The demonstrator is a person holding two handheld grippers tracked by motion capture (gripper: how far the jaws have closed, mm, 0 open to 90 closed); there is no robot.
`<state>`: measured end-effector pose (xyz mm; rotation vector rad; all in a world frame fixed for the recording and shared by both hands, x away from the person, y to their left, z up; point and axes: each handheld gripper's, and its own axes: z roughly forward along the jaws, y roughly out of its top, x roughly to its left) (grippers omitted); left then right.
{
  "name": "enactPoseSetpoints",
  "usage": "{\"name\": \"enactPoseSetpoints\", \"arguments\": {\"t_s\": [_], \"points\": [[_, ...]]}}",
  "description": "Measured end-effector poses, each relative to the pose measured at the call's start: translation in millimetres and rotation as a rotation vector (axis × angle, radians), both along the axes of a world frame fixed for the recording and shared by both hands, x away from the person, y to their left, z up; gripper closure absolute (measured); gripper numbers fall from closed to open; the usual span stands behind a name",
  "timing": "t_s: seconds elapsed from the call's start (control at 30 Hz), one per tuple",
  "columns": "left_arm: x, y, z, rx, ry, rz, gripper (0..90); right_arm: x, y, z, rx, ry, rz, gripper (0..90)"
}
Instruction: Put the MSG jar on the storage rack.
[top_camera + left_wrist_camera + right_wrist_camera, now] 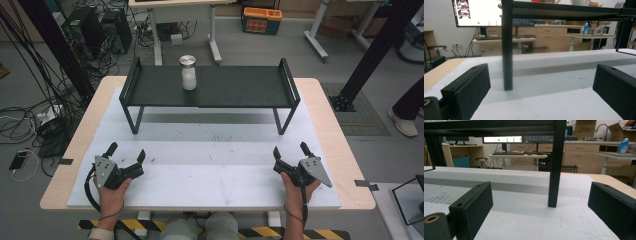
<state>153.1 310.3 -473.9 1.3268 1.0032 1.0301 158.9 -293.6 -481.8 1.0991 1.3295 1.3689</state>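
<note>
The left claw [127,154] rests on the white mat [210,175] near the front edge of the table [320,100], jaws spread wide and holding nothing; the right claw [290,151] sits well apart on the same mat, likewise released and empty. Each is held by a hand, left hand [111,192] and right hand [296,192], coming in from below. Beyond them stands a black metal rack [240,87], its legs on the mat. A glass jar [188,73] with a silver lid stands upright on the rack's top, left of centre, well apart from both claws.
</note>
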Motion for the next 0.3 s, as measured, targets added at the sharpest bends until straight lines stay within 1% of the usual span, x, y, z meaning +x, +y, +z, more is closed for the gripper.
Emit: {"name": "enactPoseSetpoints", "arguments": {"t_s": [0.3], "points": [[0.0, 0.3, 0.0, -0.002, 0.0, -0.001, 1.6, 0.0, -0.1, -0.3, 0.001, -0.001, 0.0, 5.8]]}}
